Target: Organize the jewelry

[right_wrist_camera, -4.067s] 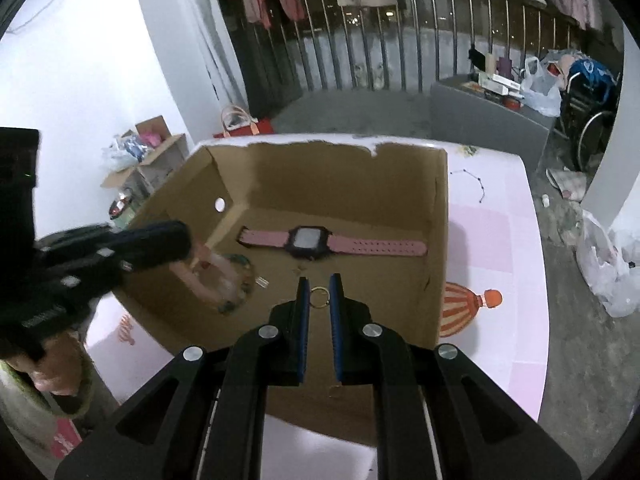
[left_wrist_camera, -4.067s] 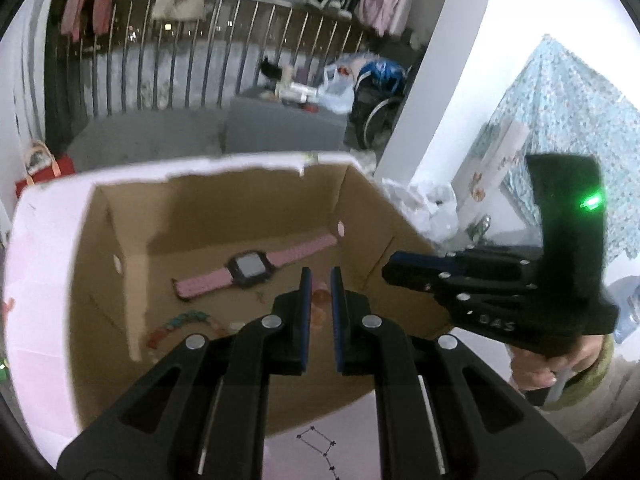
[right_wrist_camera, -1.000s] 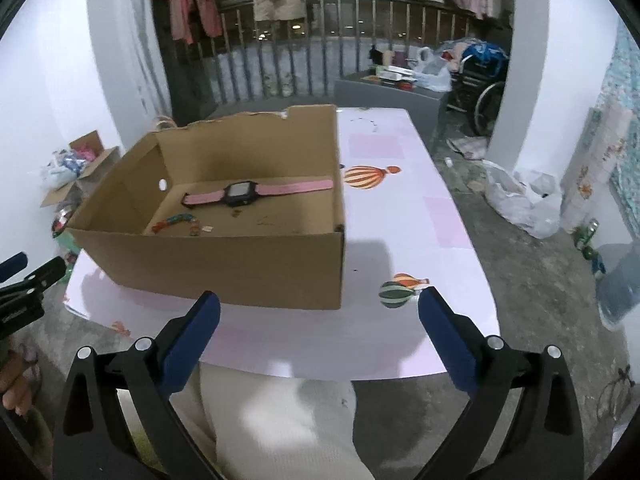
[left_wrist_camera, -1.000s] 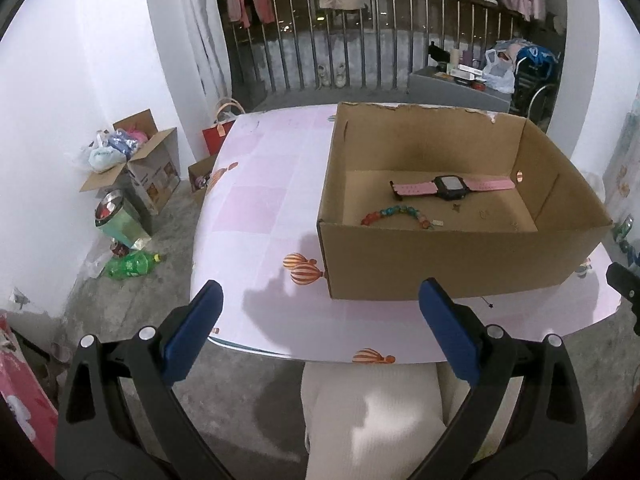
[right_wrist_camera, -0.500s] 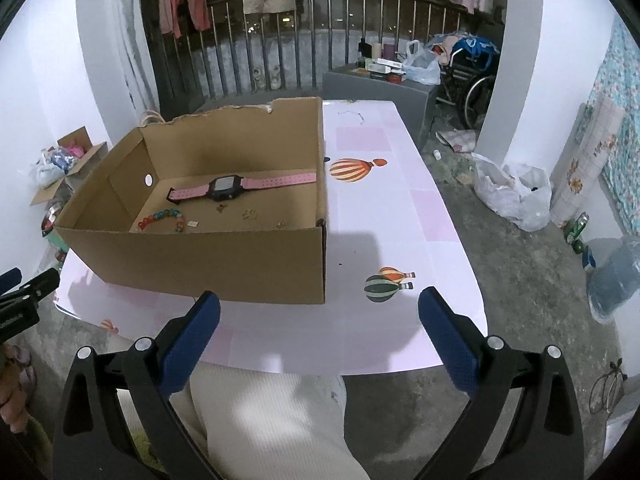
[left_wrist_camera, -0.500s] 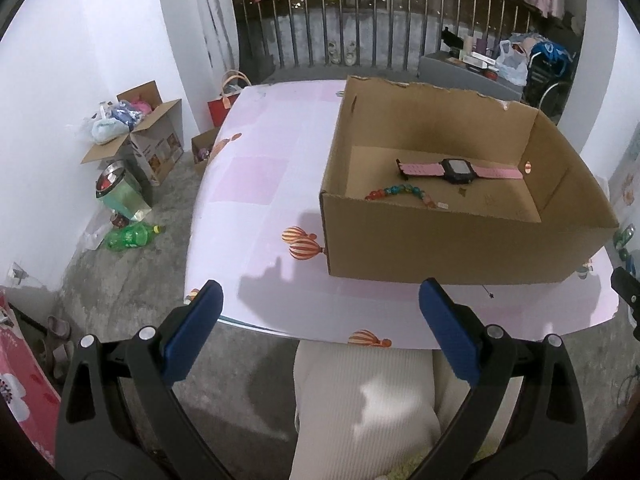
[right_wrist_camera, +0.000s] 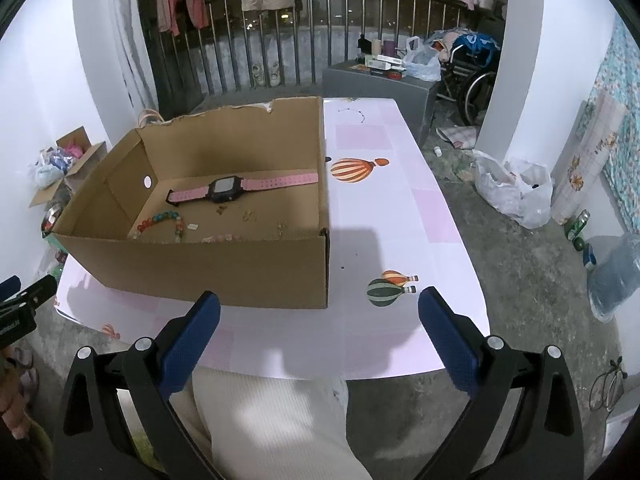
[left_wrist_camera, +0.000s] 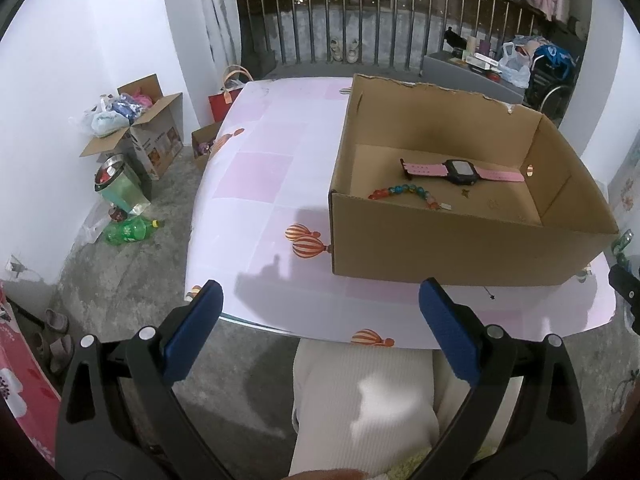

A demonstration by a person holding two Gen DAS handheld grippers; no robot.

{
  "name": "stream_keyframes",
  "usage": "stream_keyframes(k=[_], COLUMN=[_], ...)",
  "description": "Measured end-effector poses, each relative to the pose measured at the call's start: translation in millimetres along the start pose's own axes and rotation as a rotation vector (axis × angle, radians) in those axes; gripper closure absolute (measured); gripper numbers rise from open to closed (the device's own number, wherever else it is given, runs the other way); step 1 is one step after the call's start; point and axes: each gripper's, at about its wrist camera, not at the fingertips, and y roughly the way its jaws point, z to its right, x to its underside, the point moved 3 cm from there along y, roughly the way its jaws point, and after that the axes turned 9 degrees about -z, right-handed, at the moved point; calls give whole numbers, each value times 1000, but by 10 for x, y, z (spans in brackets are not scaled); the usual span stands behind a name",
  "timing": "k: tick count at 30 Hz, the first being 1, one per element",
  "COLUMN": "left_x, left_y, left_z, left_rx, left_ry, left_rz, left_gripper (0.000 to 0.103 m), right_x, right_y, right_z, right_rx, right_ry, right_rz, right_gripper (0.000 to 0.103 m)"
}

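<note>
In the left wrist view, the left gripper point(left_wrist_camera: 320, 312) is seen with its jaws spread wide and nothing held between the blue pads point(left_wrist_camera: 192, 332). It is held back from the near edge of the table point(left_wrist_camera: 256, 184), above a lap covered in cream ribbed fabric point(left_wrist_camera: 360, 412). An open cardboard box point(left_wrist_camera: 460, 252) stands on the pink balloon-patterned tabletop, to the right of centre. On the floor of the box a pink-strapped watch point(left_wrist_camera: 460, 171) is laid across the far half, and a string of coloured beads point(left_wrist_camera: 404, 194) is curved just in front of it, apart from it. A few tiny metal pieces point(left_wrist_camera: 466, 192) are scattered near the watch; their kind cannot be told. On the floor at the left, a smaller carton of bags point(left_wrist_camera: 132, 128) and a green bottle point(left_wrist_camera: 128, 232) are seen. A tip of the other gripper shows at the right edge.

In the right wrist view, the right gripper point(right_wrist_camera: 318, 314) is likewise opened wide and empty, held off the table's near edge over the same lap. The box point(right_wrist_camera: 224, 268) is seen left of centre, with the watch point(right_wrist_camera: 240, 188) along its far side, the beads point(right_wrist_camera: 164, 220) nearer the left wall, and small pale and gold items point(right_wrist_camera: 250, 216) spread toward the right wall. A wheelchair point(right_wrist_camera: 476, 72) is parked beyond the table.
</note>
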Motion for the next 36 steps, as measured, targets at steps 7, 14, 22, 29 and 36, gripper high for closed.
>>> stream_keyframes(k=[7, 14, 22, 29, 36], left_x=[-2, 2, 4, 6, 9], left_y=[7, 4, 1, 0, -3], left_z=[-3, 0, 3, 6, 14], left_rx=[3, 2, 1, 2, 3], left_ry=[-1, 0, 1, 0, 0], left_rz=[-1, -1, -1, 0, -3], left_gripper=[8, 8, 8, 8, 8], right_x=[-53, -59, -51, -50, -51], right_y=[-28, -36, -45, -48, -47], right_z=[-32, -45, -69, -69, -72], right_rx=[14, 14, 10, 10, 10], right_ry=[-20, -25, -32, -32, -33], right_rz=[13, 13, 12, 14, 13], right_gripper=[6, 6, 6, 6, 6])
